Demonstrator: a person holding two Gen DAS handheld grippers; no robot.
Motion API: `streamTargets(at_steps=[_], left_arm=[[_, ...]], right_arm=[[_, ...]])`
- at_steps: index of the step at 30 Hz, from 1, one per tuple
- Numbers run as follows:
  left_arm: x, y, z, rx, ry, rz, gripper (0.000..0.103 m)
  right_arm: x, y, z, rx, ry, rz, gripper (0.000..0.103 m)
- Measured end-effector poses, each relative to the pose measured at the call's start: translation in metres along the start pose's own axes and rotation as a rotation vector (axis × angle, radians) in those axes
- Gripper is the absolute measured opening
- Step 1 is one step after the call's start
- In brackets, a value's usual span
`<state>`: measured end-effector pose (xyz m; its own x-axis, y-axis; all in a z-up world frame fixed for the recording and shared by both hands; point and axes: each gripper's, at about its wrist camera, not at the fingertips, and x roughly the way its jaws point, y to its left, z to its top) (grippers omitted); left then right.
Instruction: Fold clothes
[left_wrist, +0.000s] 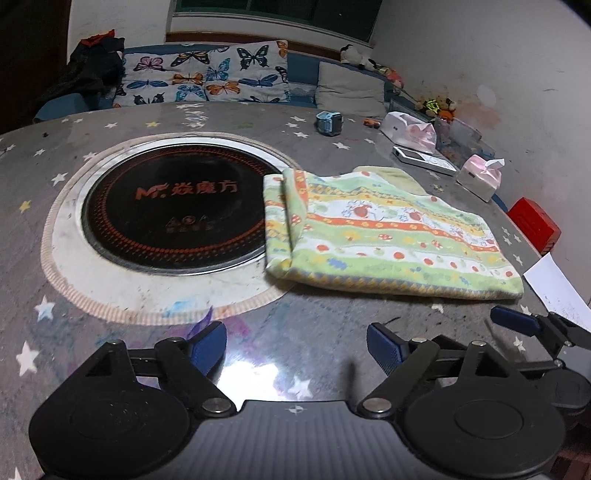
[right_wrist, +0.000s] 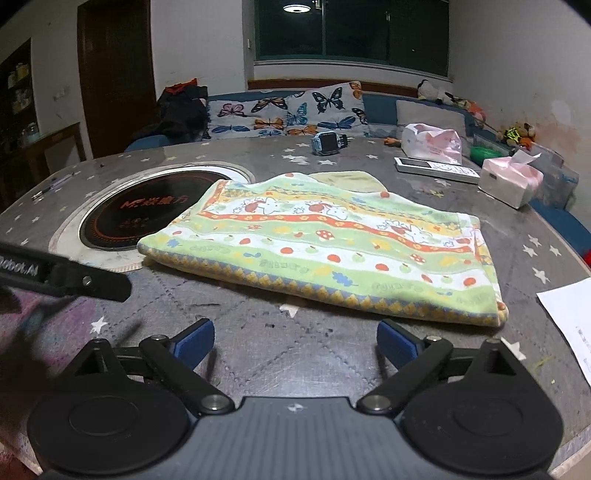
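Note:
A green, orange and white patterned cloth lies folded flat on the grey star-print table, its left end overlapping the round black cooktop. My left gripper hovers open just short of the cloth's near edge, nothing between its blue pads. Low at the right of the left wrist view, a blue fingertip of the right gripper shows. My right gripper also stands open and empty before the cloth's near hem. A black part of the left gripper crosses the left of the right wrist view.
Tissue packs, a white remote, a small blue toy and a white paper sheet sit on the table's far and right sides. A red box stands at the right edge. A sofa with butterfly cushions lies beyond.

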<state>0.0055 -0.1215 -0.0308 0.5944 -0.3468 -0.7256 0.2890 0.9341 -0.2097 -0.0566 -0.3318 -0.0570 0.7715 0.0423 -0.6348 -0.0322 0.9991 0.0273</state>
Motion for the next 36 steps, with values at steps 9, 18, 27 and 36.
streamTargets(at_steps=[9, 18, 27, 36], left_arm=[[-0.005, 0.0, -0.01, 0.005, -0.005, 0.009, 0.091], [-0.006, -0.003, -0.016, 0.005, 0.002, -0.001, 0.091], [-0.008, -0.005, -0.018, 0.005, 0.0, -0.004, 0.091], [-0.01, -0.006, -0.019, 0.002, -0.001, -0.004, 0.091]], right_arm=[[0.001, 0.002, -0.001, 0.039, 0.001, -0.034, 0.103], [-0.001, 0.002, -0.001, 0.066, -0.001, -0.04, 0.103], [-0.003, 0.005, -0.003, 0.072, -0.001, -0.034, 0.103], [-0.006, 0.008, -0.003, 0.077, -0.002, -0.03, 0.103]])
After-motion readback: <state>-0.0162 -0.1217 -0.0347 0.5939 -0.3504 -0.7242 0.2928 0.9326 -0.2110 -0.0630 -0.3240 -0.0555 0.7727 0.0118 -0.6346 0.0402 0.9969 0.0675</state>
